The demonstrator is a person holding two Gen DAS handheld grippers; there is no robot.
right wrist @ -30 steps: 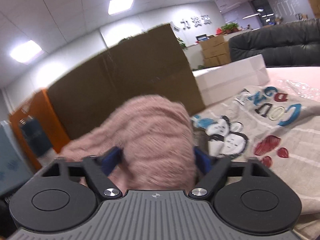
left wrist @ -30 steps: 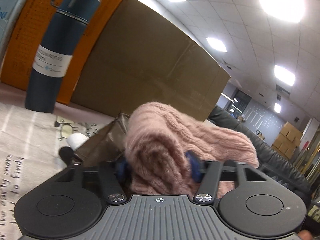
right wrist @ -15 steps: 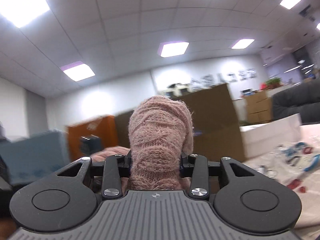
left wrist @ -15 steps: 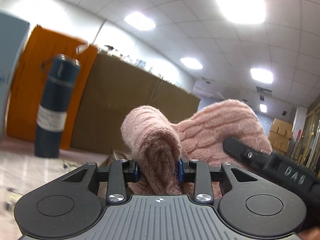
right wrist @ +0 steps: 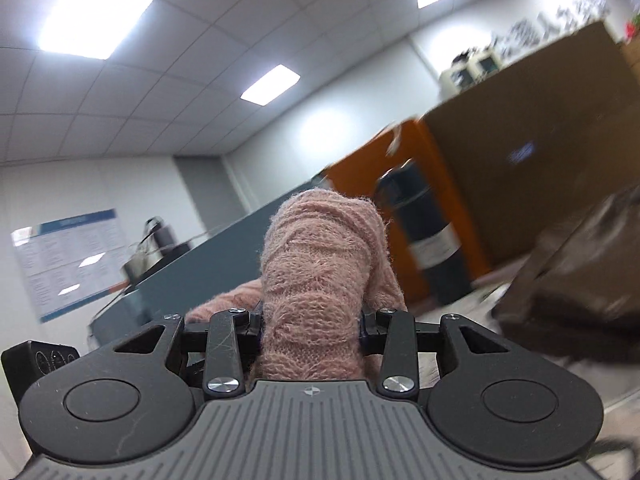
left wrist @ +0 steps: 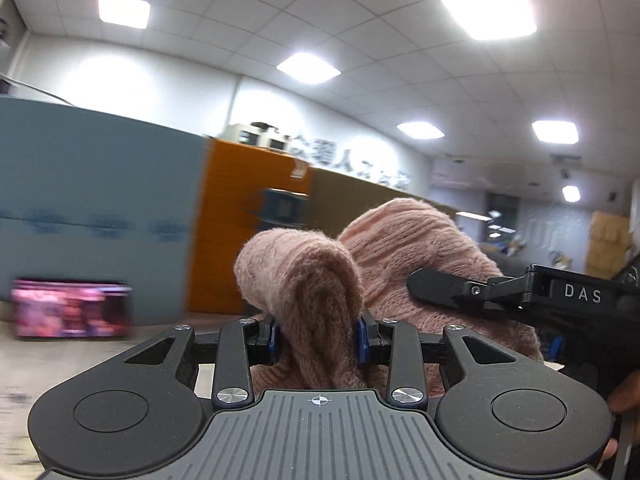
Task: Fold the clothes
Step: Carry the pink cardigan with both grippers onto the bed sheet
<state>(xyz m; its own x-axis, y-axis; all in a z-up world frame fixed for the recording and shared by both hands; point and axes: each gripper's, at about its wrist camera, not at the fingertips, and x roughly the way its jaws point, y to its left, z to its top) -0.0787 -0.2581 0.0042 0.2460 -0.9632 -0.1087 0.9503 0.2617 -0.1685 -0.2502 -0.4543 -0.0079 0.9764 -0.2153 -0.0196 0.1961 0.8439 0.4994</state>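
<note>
A pink cable-knit sweater (left wrist: pixel 404 248) is held up in the air by both grippers. My left gripper (left wrist: pixel 318 338) is shut on a bunched fold of it, which stands up between the blue pads. In the left wrist view the right gripper's black finger (left wrist: pixel 452 288) lies across the sweater on the right. My right gripper (right wrist: pixel 312 326) is shut on another thick fold of the sweater (right wrist: pixel 320 256), which fills the gap between its fingers. The rest of the sweater hangs below, out of sight.
A dark blue vacuum bottle (right wrist: pixel 428 236) stands by an orange box (right wrist: pixel 400 184) and a large brown cardboard box (right wrist: pixel 532 120). A grey-blue panel (left wrist: pixel 92 204) is on the left. A dark brown bag (right wrist: pixel 576 276) sits at the right.
Both grippers have closed on the sweater and lifted it off the table. Both views have swung to the left and upward; the printed tablecloth has dropped out of view.
</note>
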